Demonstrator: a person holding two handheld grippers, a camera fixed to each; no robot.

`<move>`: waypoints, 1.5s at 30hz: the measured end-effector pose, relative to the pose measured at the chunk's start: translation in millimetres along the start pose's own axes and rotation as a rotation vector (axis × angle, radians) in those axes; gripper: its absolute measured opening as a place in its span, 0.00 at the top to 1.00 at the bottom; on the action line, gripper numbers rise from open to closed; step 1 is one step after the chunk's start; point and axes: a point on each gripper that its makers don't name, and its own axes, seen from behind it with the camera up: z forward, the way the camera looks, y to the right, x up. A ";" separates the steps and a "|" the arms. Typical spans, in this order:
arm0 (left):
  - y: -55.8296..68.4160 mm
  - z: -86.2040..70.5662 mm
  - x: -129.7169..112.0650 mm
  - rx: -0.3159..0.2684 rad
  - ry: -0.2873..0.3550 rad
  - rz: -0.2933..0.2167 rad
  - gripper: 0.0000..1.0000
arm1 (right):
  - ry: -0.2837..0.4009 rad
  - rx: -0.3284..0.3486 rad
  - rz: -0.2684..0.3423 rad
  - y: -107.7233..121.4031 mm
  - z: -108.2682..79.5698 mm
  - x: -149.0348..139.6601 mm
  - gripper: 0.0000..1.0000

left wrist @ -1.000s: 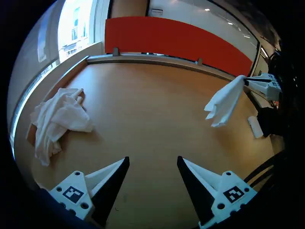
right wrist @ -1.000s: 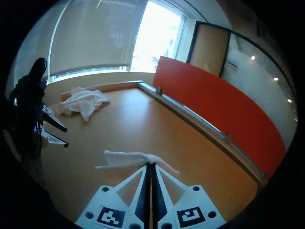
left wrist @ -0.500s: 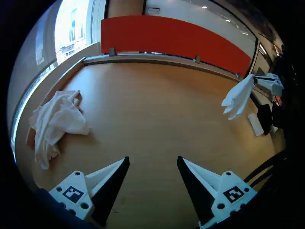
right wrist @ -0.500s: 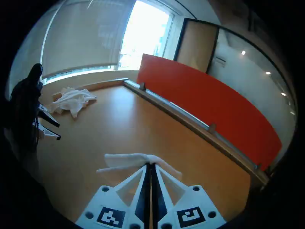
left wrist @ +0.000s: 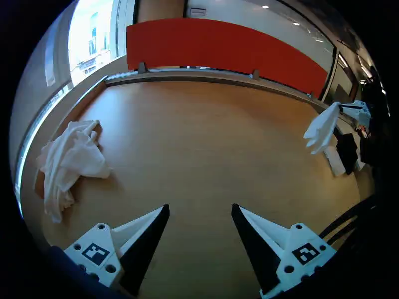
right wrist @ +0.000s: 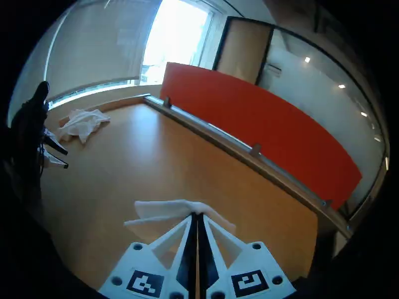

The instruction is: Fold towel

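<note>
A small white towel (left wrist: pixel 321 132) hangs off the wooden table (left wrist: pixel 209 144), pinched at one corner by my right gripper (left wrist: pixel 351 106) at the far right of the left gripper view. In the right gripper view that towel (right wrist: pixel 172 212) drapes across the tips of my right gripper (right wrist: pixel 196 215), which is shut on it. My left gripper (left wrist: pixel 199 212) stands open low over the table's near edge with nothing between its fingers. In the right gripper view my left gripper (right wrist: pixel 64 158) appears at the far left beside a dark sleeve (right wrist: pixel 30 134).
A crumpled heap of white towels (left wrist: pixel 70 162) lies at the table's left edge by the window; the same heap (right wrist: pixel 82 123) sits far off in the right gripper view. A red divider panel (left wrist: pixel 224 47) runs along the table's back edge. A white block (left wrist: pixel 333 162) lies at the right.
My right gripper has carried the small towel farther right and away from the table's middle. The left gripper has stayed open and has turned slightly.
</note>
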 end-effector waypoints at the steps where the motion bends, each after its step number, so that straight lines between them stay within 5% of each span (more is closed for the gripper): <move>1: 1.4 0.5 0.3 0.000 -0.001 -0.001 0.07 | -0.004 -0.006 0.005 5.9 -1.9 -3.6 0.98; 29: 18.9 6.6 8.8 0.012 -0.012 0.023 0.07 | -0.121 -0.154 0.040 139.7 -41.4 -87.0 0.98; 45: 29.6 5.2 9.9 0.013 -0.018 0.036 0.07 | -0.169 -0.172 0.045 159.5 -50.0 -115.5 0.98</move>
